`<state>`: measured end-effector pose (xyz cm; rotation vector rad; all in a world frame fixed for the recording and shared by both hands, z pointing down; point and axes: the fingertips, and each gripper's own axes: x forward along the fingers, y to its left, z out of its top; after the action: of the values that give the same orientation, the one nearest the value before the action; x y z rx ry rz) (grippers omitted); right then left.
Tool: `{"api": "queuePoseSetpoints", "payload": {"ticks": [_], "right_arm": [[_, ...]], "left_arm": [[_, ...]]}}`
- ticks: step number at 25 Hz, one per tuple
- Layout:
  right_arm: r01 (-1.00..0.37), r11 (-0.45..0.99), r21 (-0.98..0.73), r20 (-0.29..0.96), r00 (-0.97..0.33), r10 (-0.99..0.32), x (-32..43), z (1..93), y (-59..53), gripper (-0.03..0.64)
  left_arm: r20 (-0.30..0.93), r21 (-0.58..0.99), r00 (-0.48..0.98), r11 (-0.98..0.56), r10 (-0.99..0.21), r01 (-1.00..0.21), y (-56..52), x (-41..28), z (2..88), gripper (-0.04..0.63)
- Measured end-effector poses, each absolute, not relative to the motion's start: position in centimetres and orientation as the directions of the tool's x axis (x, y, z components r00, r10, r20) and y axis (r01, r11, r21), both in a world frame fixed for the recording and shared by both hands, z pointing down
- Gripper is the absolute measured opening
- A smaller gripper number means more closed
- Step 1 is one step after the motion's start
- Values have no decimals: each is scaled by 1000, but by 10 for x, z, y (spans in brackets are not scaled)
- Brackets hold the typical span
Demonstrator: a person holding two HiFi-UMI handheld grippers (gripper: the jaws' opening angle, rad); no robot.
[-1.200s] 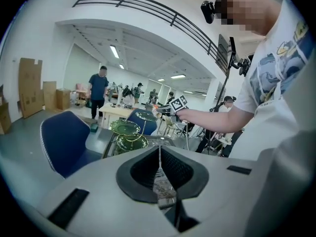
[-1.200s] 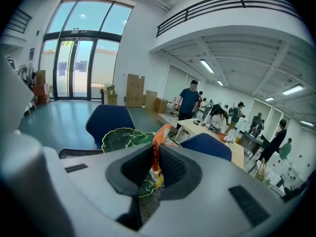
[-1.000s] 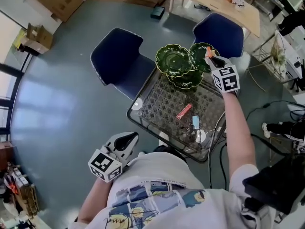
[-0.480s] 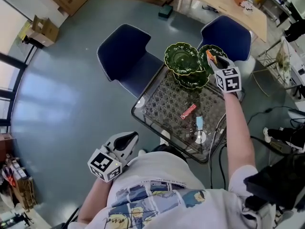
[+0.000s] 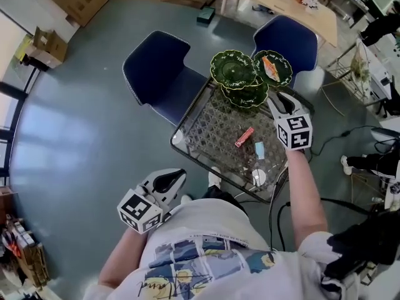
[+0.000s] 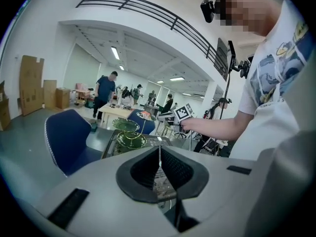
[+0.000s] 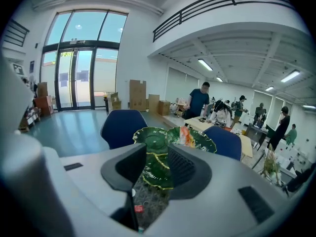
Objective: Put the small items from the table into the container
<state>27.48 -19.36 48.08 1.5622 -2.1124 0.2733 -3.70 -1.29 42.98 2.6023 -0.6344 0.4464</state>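
Back over the table [image 5: 203,136] from the green dishes [image 5: 234,72] has come the right gripper [image 5: 275,99], jaws apart and empty. The left gripper [image 5: 170,180] hangs aside, jaws together. An orange item [image 5: 270,67] lies in the right-hand dish. The red packet [image 5: 244,137] lies flat on glass and may skid away from closing jaws.

Green gilt-edged dishes [image 5: 234,70], red packet [image 5: 244,137], navy chairs [image 5: 156,67]

The orange item [image 5: 270,68] is no longer gripped; it is now left lying in the right-hand green dish [image 5: 284,75]. The right gripper [image 5: 275,97] is drawn back from that dish toward the person, above the table [image 5: 206,136] edge. Its jaws, earlier clamped on the item, are now parted and empty.
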Motion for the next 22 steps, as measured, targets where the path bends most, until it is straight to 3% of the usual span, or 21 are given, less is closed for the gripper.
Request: {"api": "queuePoseSetpoints", "payload": {"ticks": [15,22], "right_arm": [[-905,424,-41,642,-349,-683,102,554,53,126],[-907,416,-62,669,-346,-657,53,564,130,126]], "left_arm": [[323,375,928,-876,-185,-305,79,-66,436,11],[305,386,946,-893,-113,-231,115,-83,440,11]]}}
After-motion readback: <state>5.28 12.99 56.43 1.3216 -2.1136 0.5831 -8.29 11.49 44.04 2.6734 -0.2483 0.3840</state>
